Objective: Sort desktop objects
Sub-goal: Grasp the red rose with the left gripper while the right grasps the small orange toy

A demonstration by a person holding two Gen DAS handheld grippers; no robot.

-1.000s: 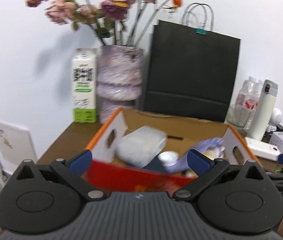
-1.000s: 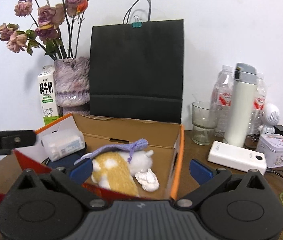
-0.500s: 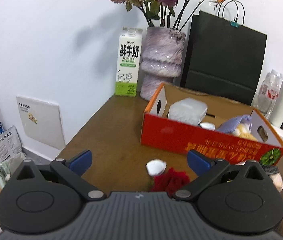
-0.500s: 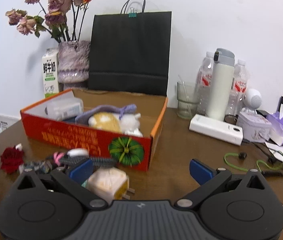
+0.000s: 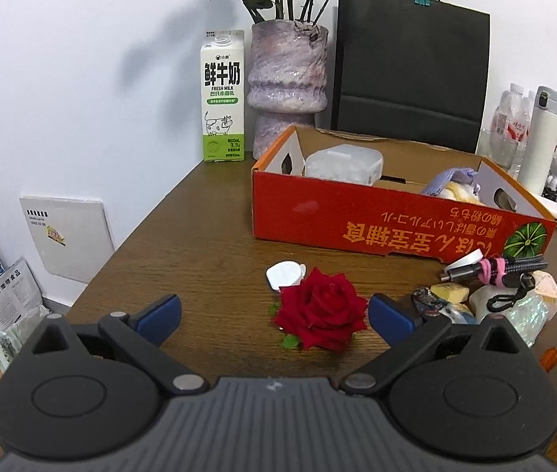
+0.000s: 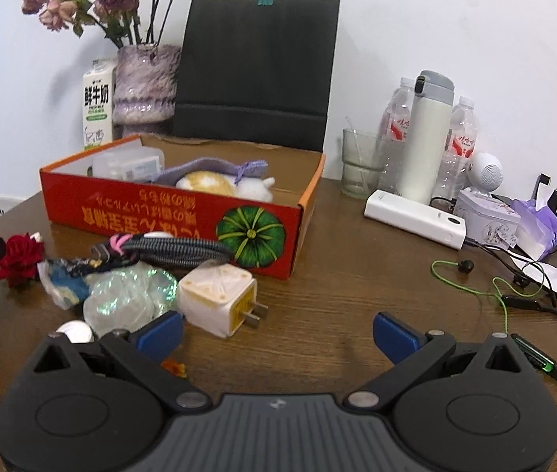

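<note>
An orange-red cardboard box (image 5: pixel 396 224) stands mid-table and holds a clear plastic case (image 5: pixel 343 163) and a plush toy under a purple pouch (image 6: pixel 215 175). In front of it lie a red rose (image 5: pixel 321 310), a small white cap (image 5: pixel 284 273), a bundled black cable (image 6: pixel 172 249), a cream plug adapter (image 6: pixel 219 301) and a shiny plastic wrap (image 6: pixel 128 301). My left gripper (image 5: pixel 274 314) is open and empty, with the rose between its fingers. My right gripper (image 6: pixel 276 332) is open and empty, just right of the adapter.
A milk carton (image 5: pixel 223 96), a vase of dried flowers (image 5: pixel 288 82) and a black paper bag (image 5: pixel 408 67) stand at the back. At the right are a glass (image 6: pixel 359 167), water bottles, a white flask (image 6: pixel 428 133), a power bank (image 6: pixel 414 218), a tin and green earphone cables (image 6: pixel 487 291).
Both grippers have pulled back from over the box and come down toward the table front. The loose objects before the box have come into view.
</note>
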